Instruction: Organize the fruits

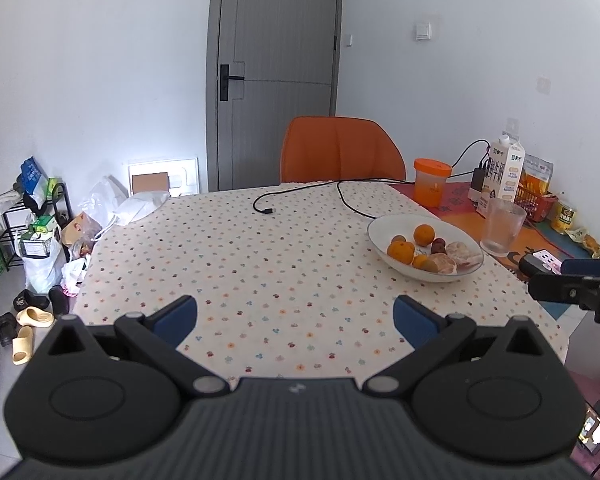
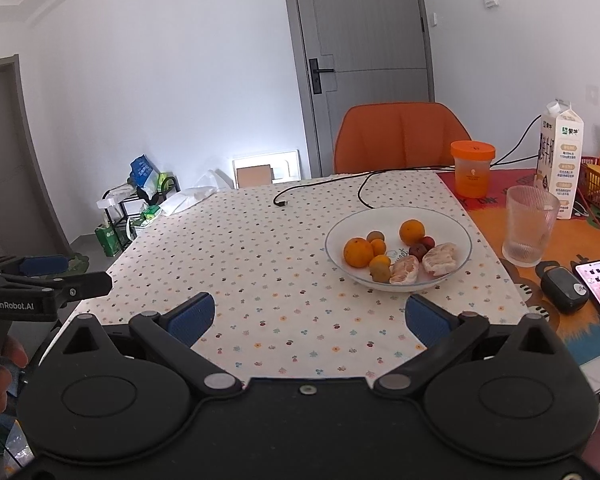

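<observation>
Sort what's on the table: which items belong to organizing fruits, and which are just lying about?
Job: bowl, oranges, peeled pomelo pieces, kiwis, both open claws, left, right.

Lying about: glass, milk carton, orange jar, cable, phone.

Black left gripper (image 1: 296,318), blue-padded fingers (image 1: 180,316), white "GenRobot.AI" lettering.

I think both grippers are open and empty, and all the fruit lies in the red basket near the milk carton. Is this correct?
Not quite. The fruit lies in the white bowl on the dotted tablecloth, as the right wrist view shows. Both the left gripper and right gripper are indeed open and empty.
</observation>
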